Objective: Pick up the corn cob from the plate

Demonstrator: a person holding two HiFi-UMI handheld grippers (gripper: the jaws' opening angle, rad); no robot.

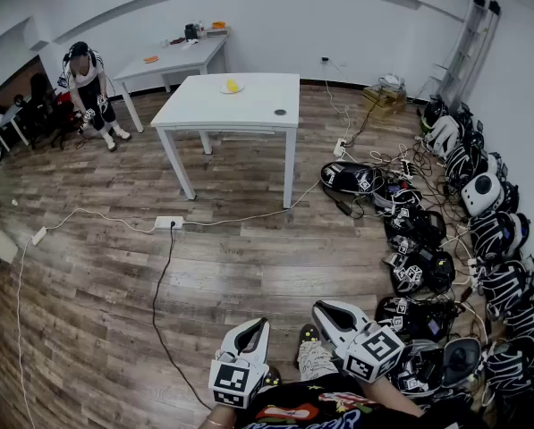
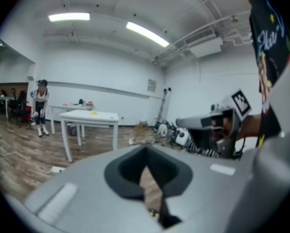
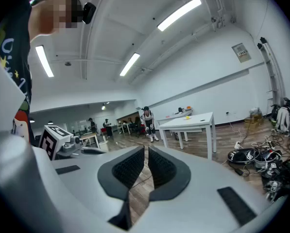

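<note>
The yellow corn cob [image 1: 233,85] lies on a small white plate [image 1: 223,88] on the white table [image 1: 249,104], far across the room. It shows as a yellow speck [image 2: 93,112] in the left gripper view and as another [image 3: 187,117] in the right gripper view. Both grippers are held low, close to the person's body and well short of the table. My left gripper [image 1: 256,327] [image 2: 145,154] has its jaws together with nothing between them. My right gripper [image 1: 327,311] [image 3: 146,152] is also shut and empty.
A small dark round thing [image 1: 280,112] lies on the table right of the plate. A person [image 1: 89,83] stands at the far left by a second table [image 1: 173,61]. Headsets and gear [image 1: 454,239] are heaped along the right wall. A power strip [image 1: 168,222] and cables cross the wooden floor.
</note>
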